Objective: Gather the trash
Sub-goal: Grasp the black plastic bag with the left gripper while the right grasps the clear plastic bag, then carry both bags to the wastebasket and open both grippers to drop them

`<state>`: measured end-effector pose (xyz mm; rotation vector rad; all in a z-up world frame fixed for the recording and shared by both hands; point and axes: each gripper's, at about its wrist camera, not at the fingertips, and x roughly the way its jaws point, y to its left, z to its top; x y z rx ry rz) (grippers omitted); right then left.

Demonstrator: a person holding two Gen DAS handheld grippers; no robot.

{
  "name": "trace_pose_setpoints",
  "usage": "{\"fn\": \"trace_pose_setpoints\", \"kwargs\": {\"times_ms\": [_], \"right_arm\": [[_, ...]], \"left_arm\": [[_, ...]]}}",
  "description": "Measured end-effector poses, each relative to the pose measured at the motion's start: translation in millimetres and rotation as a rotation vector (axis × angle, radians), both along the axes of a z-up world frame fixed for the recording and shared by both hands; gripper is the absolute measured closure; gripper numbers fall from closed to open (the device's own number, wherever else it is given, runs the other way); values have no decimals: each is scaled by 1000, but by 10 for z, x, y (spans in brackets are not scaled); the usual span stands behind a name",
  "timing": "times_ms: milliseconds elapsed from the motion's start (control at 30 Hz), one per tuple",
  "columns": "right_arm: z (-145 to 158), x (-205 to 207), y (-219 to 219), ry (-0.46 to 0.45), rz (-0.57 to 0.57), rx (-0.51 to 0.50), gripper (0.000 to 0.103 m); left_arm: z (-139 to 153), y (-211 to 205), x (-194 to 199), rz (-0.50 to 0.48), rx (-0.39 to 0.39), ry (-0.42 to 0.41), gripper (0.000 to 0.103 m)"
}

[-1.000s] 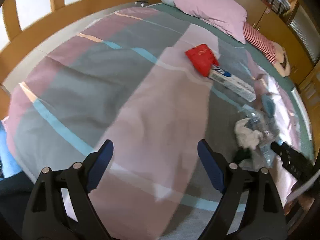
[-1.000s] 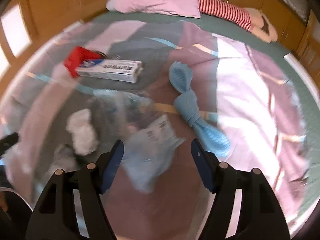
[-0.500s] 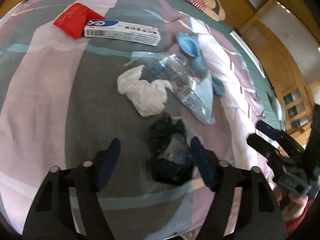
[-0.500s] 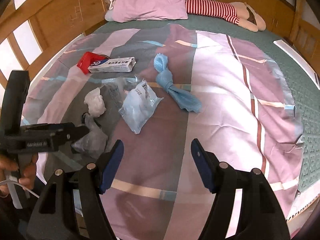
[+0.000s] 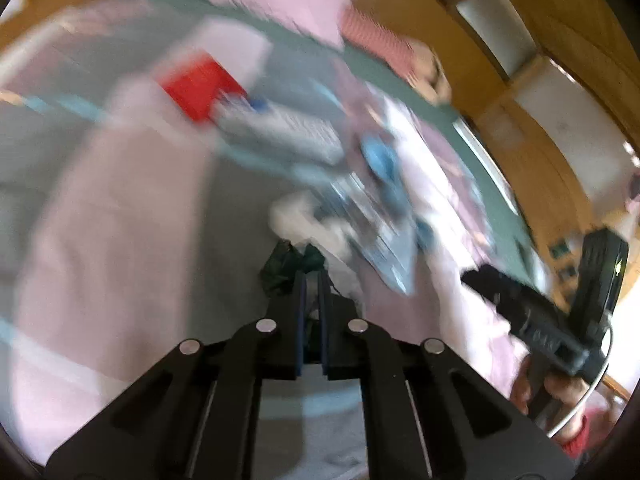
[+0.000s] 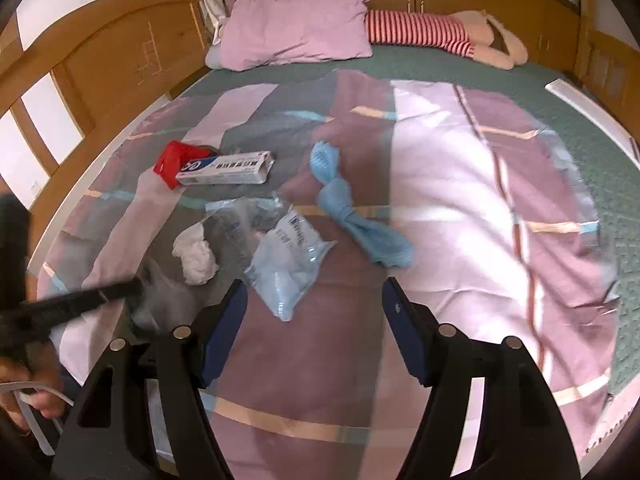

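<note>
Trash lies on the bed quilt [image 6: 460, 184]: a red packet [image 6: 170, 160], a white toothpaste box [image 6: 226, 168], a crumpled white tissue [image 6: 196, 256], a clear plastic bag [image 6: 288, 264] and a knotted blue cloth [image 6: 348, 208]. My left gripper [image 5: 313, 280] is shut on a dark green plastic bag [image 5: 284, 266] near the quilt's front edge; this view is motion-blurred. The left gripper also shows as a blurred dark bar in the right wrist view [image 6: 80, 304]. My right gripper [image 6: 314, 320] is open and empty, above the quilt just in front of the clear plastic bag.
A pink pillow [image 6: 296, 28] and a striped plush toy [image 6: 440, 36] lie at the head of the bed. A wooden headboard [image 6: 100, 60] runs along the left. Wooden cabinets [image 5: 560, 80] stand on the right.
My left gripper has closed on the dark green bag and swings with it, blurring its view. My right gripper has moved forward toward the clear plastic bag, still open.
</note>
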<state>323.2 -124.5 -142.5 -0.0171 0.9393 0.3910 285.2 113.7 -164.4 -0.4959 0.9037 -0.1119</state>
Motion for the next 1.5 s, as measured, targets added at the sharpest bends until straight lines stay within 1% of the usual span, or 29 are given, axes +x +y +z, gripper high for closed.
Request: {"fn": "trace_pose_setpoints", "kwargs": {"times_ms": [33, 67, 167, 200, 267, 300, 367, 433, 467, 500, 533, 600, 700, 733, 800, 867, 900, 933, 967, 1033, 1067, 1100, 1133, 1200, 1267, 1333, 1400, 1467, 1500], "right_arm": [[-32, 35, 68, -4, 12, -4, 34], [-60, 70, 137, -9, 24, -10, 34], [-194, 249, 397, 6, 63, -17, 34], [-249, 313, 491, 15, 70, -22, 34], [-349, 404, 659, 33, 91, -53, 34], [-412, 446, 745, 34, 93, -85, 34], [-490, 474, 796, 48, 95, -102, 35], [-557, 457, 800, 70, 95, -112, 59], [-572, 436, 793, 68, 97, -120, 65], [-580, 402, 780, 65, 105, -123, 75], [-576, 365, 752, 70, 111, -114, 82], [-546, 293, 698, 82, 114, -96, 85], [-471, 120, 611, 84, 116, -89, 85], [-444, 51, 570, 84, 110, -84, 85], [-407, -65, 484, 91, 97, -68, 85], [-398, -163, 392, 99, 77, -61, 85], [-403, -204, 351, 102, 65, -65, 85], [-416, -236, 321, 108, 53, -71, 85], [-433, -255, 295, 113, 44, -72, 85], [-468, -288, 242, 127, 26, -63, 85], [-484, -300, 226, 132, 18, -58, 85], [-489, -305, 217, 133, 13, -56, 85], [-491, -316, 209, 133, 9, -54, 85], [-485, -334, 213, 129, 6, -50, 85], [-476, -350, 229, 124, 12, -51, 85], [-470, -362, 247, 116, 20, -59, 85], [-471, -367, 255, 115, 22, -58, 85], [-460, -385, 260, 113, 23, -50, 85], [-448, -402, 259, 109, 22, -50, 85]], "left_arm": [[37, 70, -32, 39, 11, -15, 99], [77, 185, -84, 105, 19, -33, 99], [160, 340, -154, 220, 72, -60, 99], [181, 388, -175, 244, 90, -65, 99], [165, 388, -150, 249, 120, -47, 99], [129, 374, -120, 240, 136, -22, 99], [40, 355, -61, 223, 142, 30, 99], [5, 344, -20, 208, 134, 45, 99], [11, 334, -38, 205, 145, 43, 99], [10, 319, -34, 203, 157, 41, 99], [1, 308, -17, 195, 154, 46, 98], [-41, 250, 20, 180, 141, 53, 98], [-80, 215, 77, 157, 138, 60, 96], [-86, 200, 88, 149, 137, 61, 94], [-75, 162, 97, 137, 130, 51, 83], [-35, 128, 82, 115, 108, 25, 52], [0, 118, 62, 111, 101, 6, 46], [42, 123, 35, 114, 94, -13, 36], [70, 140, 17, 119, 78, -25, 32], [117, 250, -40, 144, -17, -61, 29], [121, 378, -86, 186, -96, -83, 29], [120, 455, -119, 223, -138, -91, 28], [91, 594, -169, 292, -195, -95, 26], [15, 772, -219, 388, -256, -71, 24], [-103, 867, -218, 440, -299, -12, 22], [-211, 846, -155, 435, -323, 50, 21], [-286, 729, -40, 383, -315, 102, 18], [-335, 567, 75, 320, -255, 149, 17], [-360, 480, 131, 292, -193, 177, 17]]}}
